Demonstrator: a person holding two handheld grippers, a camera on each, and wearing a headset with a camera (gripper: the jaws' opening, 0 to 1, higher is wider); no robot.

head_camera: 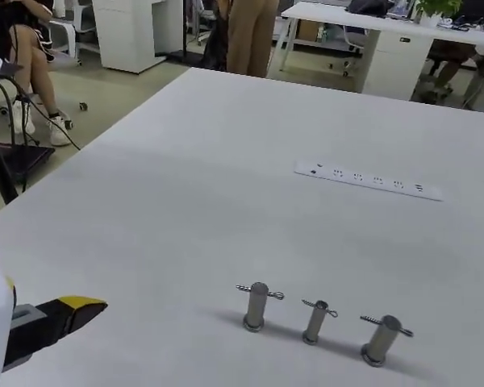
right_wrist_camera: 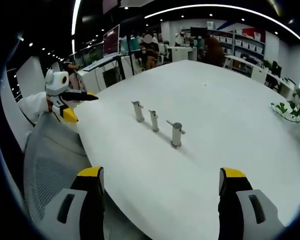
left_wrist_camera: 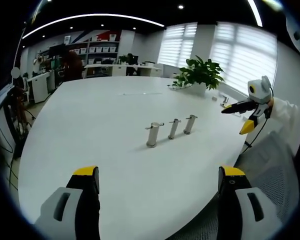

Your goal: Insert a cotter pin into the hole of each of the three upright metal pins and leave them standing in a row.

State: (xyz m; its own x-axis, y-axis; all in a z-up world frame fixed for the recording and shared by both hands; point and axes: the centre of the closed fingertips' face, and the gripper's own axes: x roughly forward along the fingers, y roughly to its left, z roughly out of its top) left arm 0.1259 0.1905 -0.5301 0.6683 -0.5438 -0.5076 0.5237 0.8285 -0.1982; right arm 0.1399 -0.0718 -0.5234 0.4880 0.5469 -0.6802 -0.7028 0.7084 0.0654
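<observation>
Three metal pins stand upright in a row on the white surface (head_camera: 185, 201): the left pin (head_camera: 256, 310), the middle pin (head_camera: 315, 321) and the right pin (head_camera: 379, 343). Each has a cotter pin (head_camera: 274, 295) through the hole near its top. The left gripper (left_wrist_camera: 158, 172) and the right gripper (right_wrist_camera: 161, 172) are both spread wide and hold nothing, well apart from the row. A power strip (head_camera: 369, 180) lies beyond it.

The head view looks forward and down across the tabletop (head_camera: 226, 161) from its near edge, the row of three pins (head_camera: 316, 320) close at the bottom. The two gripper views sit low and farther back — the left off one end of the row, the right off the other — facing obliquely toward each other; all three views share the pins.
</observation>
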